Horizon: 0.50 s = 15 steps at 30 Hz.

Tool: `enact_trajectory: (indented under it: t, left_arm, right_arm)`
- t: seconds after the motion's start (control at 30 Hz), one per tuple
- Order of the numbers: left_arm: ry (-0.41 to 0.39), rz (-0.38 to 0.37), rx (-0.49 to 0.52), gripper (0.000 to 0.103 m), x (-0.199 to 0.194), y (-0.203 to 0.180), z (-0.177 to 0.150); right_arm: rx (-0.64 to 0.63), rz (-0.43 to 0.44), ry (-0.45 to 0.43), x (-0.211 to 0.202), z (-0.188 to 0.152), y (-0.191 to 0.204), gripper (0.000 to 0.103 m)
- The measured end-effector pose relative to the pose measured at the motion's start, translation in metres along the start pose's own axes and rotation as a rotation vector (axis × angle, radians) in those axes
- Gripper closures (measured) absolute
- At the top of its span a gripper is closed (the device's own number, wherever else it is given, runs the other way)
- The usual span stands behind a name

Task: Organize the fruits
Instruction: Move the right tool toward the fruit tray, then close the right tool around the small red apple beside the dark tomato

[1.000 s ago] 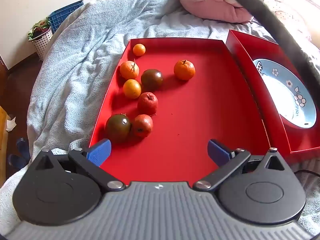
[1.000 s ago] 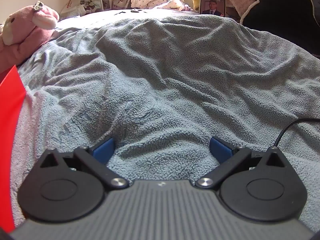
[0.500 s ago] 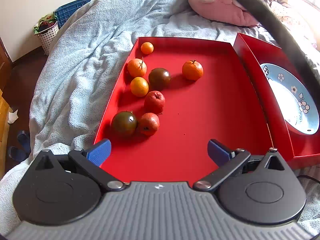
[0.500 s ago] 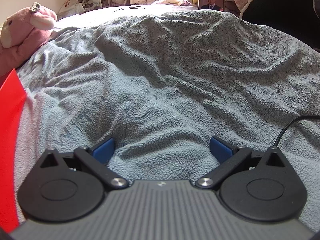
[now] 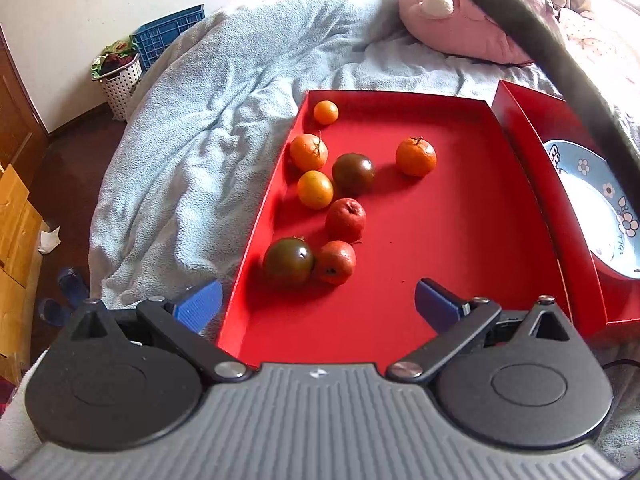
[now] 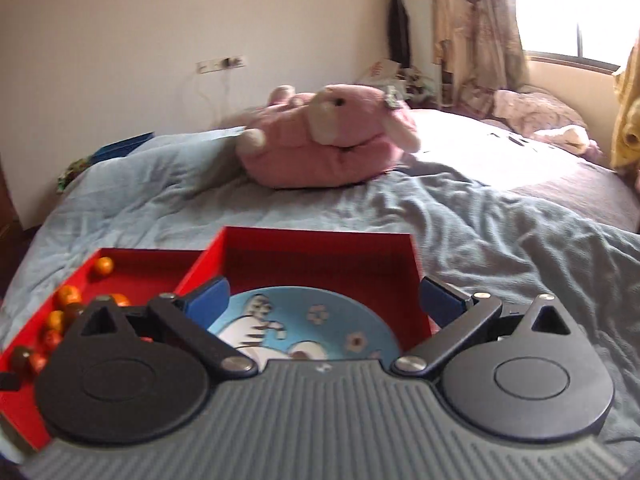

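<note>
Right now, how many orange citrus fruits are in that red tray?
4, all in the red tray: far corner, left wall, below it, alone centre-right. None seem hidden.

Fuzzy fleece blanket [image 5: 208, 128], matt red cardboard tray [image 5: 460, 240], glossy glazed plate [image 5: 588, 196], plush toy [image 6: 320, 148].

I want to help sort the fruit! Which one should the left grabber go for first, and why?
Probably ease the left gripper forward and close on the dark tomato. It is open and empty, and that fruit lies nearest its fingers in the red tray. The plate in the other tray has no fruit on it yet, and the right gripper hovers open over it.
</note>
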<state>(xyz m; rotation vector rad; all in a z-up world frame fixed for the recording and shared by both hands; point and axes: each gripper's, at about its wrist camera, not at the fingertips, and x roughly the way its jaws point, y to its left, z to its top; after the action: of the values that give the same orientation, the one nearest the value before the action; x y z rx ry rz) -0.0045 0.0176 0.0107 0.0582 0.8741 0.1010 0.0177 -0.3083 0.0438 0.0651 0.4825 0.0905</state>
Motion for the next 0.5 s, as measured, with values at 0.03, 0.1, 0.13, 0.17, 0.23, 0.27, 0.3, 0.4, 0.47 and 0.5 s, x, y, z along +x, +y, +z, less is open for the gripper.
enact_trajectory:
  t: [0.03,0.1,0.13,0.17,0.23,0.27,0.3,0.4,0.47,0.5]
  left_arm:
    - [-0.006,0.008,0.004,0.0,-0.003,0.002,-0.001]
    - [-0.018,0.03,0.016,0.0,-0.008,0.006,-0.003]
    - [-0.024,0.037,0.019,0.0,-0.011,0.008,-0.004]
    - [-0.027,0.039,0.019,0.0,-0.014,0.012,-0.005]
    - [-0.027,0.043,0.02,0.0,-0.017,0.017,-0.008]
    - [-0.024,0.04,0.021,0.0,-0.018,0.019,-0.009]
    - [-0.02,0.037,0.021,0.0,-0.02,0.021,-0.011]
    - [-0.018,0.032,0.013,0.0,-0.023,0.026,-0.014]
    - [-0.016,0.017,0.005,0.0,-0.022,0.028,-0.016]
    - [-0.013,0.009,0.006,0.0,-0.021,0.028,-0.016]
  right_arm:
    - [-0.043,0.068,0.017,0.003,0.008,0.027,0.0]
    - [-0.117,0.162,0.047,0.003,0.005,0.069,0.0]
    - [-0.156,0.206,0.062,0.003,0.003,0.089,0.0]
    - [-0.187,0.245,0.074,0.004,0.001,0.106,0.0]
    - [-0.233,0.31,0.09,0.005,-0.002,0.137,0.0]
    - [-0.252,0.341,0.091,0.005,-0.003,0.149,0.0]
    - [-0.269,0.364,0.093,0.003,-0.008,0.156,0.0]
    - [-0.316,0.41,0.097,-0.001,-0.012,0.178,0.005]
    - [-0.322,0.431,0.108,0.001,-0.013,0.182,0.005]
    - [-0.321,0.436,0.11,0.001,-0.013,0.183,0.005]
